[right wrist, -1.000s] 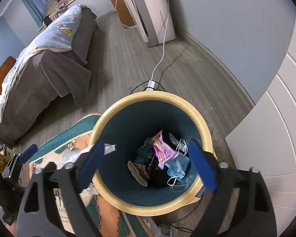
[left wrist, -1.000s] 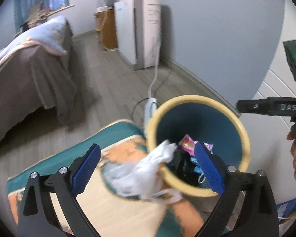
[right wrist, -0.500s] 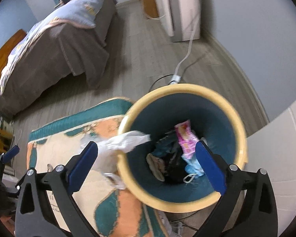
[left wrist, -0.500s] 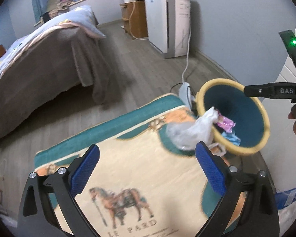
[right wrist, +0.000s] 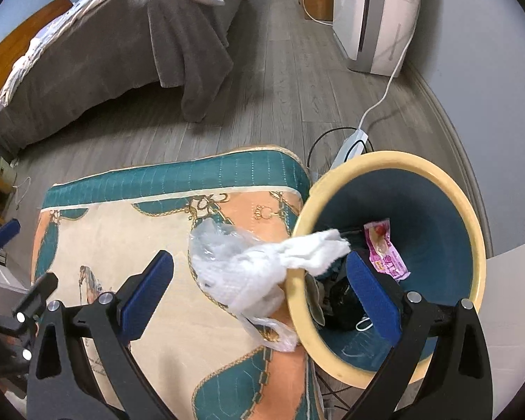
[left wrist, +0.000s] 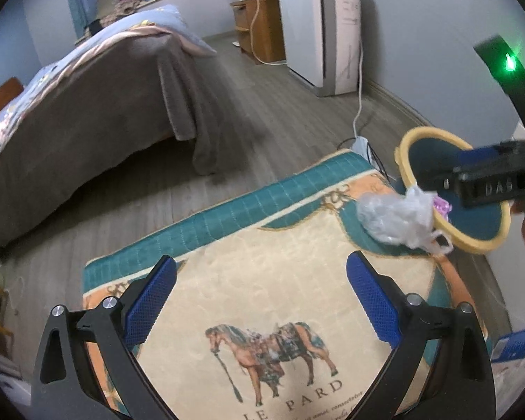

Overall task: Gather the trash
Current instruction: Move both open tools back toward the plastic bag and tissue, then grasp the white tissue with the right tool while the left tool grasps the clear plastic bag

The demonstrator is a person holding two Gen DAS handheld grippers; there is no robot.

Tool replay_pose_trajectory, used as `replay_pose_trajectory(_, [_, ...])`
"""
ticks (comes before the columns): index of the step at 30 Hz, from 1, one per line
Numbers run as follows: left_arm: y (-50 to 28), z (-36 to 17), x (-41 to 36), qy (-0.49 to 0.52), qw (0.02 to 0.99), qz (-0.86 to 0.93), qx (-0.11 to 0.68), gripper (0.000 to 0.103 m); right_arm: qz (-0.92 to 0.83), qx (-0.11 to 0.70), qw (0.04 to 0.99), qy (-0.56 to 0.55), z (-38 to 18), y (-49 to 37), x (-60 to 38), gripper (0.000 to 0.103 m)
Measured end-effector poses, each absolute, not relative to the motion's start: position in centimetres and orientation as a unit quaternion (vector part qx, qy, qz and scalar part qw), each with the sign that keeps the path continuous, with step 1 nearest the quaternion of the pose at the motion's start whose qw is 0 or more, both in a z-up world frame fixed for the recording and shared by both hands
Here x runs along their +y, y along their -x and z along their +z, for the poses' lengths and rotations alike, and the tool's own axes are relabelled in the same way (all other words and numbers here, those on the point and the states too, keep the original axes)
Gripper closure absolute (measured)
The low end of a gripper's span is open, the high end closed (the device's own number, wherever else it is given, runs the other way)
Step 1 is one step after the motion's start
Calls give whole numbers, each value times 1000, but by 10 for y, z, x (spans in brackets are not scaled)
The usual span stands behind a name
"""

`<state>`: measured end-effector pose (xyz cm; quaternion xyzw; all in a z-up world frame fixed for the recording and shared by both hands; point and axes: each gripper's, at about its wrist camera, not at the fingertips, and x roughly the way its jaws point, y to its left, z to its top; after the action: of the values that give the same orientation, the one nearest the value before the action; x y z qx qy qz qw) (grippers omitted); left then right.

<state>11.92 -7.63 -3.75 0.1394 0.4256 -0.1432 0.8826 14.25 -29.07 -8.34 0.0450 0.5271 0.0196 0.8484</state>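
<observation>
A yellow-rimmed teal trash bin (right wrist: 472, 245) stands at the rug's right corner and holds a pink wrapper (right wrist: 385, 252), a face mask and dark scraps. A crumpled clear plastic bag (right wrist: 241, 266) hangs over the bin's near rim, mostly outside on the rug; it also shows in the left wrist view (left wrist: 399, 217) beside the bin (left wrist: 407, 161). My right gripper (right wrist: 262, 290) is open and empty, just above the bag and rim. My left gripper (left wrist: 262, 301) is open and empty over the rug's horse picture, well back from the bin.
A teal and cream rug (left wrist: 262, 245) with a horse print covers the floor. A bed with a brown cover (left wrist: 87, 105) stands to the left. A white appliance (left wrist: 318, 31) and its cord (right wrist: 385, 94) with a power strip (right wrist: 350, 147) are by the far wall.
Both grippers have pulled back and left from the bin. The left one is now over the rug's middle. The bag stays draped on the rim.
</observation>
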Motion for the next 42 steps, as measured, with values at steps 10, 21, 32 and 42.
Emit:
replay_pose_trajectory(10, [-137,-43,-65,-130,882,-145,429,6,16,531,845,-59,-89,-156,-283,6])
replay_pose_trajectory(21, [-155,-49,-53,-87,879,-140,448,6,29,560,824,-78,-104,-160,-284,24])
replay_pose_trajectory(32, [-160,-54,-60,-96,875,-144,452,6,70,574,812,-84,-107,-164,-278,84])
replay_pose_trajectory(42, [-160,-61,-70,-104,870,-150,458,6,99,545,825,-116,-81,-165,-278,84])
